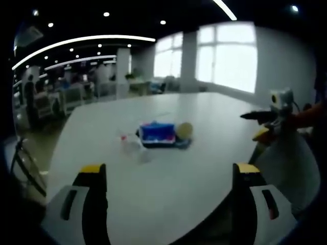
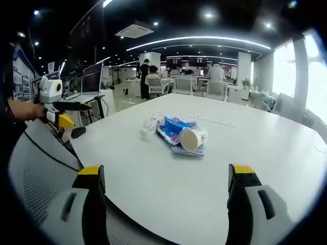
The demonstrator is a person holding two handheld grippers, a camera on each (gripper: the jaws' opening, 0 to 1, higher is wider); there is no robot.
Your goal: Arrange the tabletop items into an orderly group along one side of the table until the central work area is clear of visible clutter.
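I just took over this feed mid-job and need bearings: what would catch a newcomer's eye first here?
A small cluster sits mid-table on the big white table: a blue packet, a paper cup lying on its side against it, and a clear plastic bottle lying beside them. Both grippers hang open at the table's near edges, the left gripper and the right gripper facing the pile from different sides.

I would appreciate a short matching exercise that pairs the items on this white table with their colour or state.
Things:
1. plastic bottle
2. paper cup
3. snack packet
4. left gripper

Descriptions:
A. blue, lying flat
B. jaws wide apart, holding nothing
C. clear, lying on its side
D. pale, tipped over with its mouth facing the right gripper view

Pairs: 1-C, 2-D, 3-A, 4-B
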